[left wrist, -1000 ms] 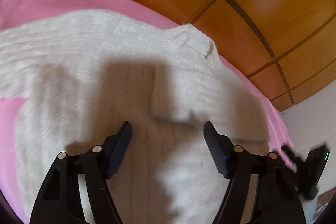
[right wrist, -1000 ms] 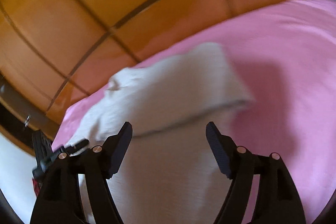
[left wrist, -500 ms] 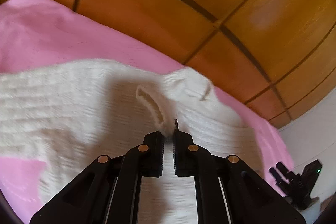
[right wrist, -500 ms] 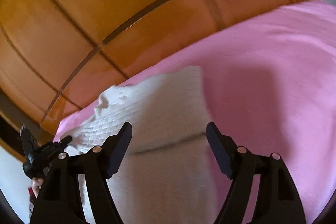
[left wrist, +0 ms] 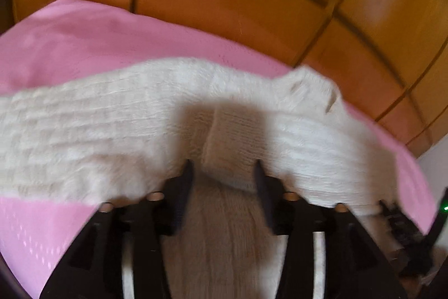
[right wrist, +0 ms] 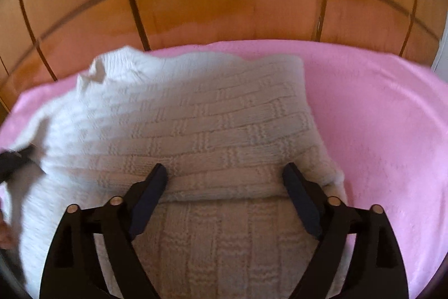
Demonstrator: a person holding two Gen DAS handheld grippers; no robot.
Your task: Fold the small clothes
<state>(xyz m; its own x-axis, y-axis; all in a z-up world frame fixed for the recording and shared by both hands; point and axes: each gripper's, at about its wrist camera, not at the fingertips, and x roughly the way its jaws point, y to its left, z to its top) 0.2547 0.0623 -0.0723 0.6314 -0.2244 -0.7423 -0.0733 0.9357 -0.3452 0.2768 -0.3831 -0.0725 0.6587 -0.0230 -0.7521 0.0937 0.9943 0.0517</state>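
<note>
One white knit sweater [right wrist: 212,131] lies under two open-fingered grippers [right wrist: 224,187]

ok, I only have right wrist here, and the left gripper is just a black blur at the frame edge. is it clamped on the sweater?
Observer: No. In the left wrist view the left gripper has its jaws apart, with a raised ridge of the white sweater between them, not pinched.
Operator: does the sweater run off the cover on that side?
Observer: Can't tell at the far left, where it leaves the frame. The pink cover shows along its near edge, low left of that gripper.
</note>
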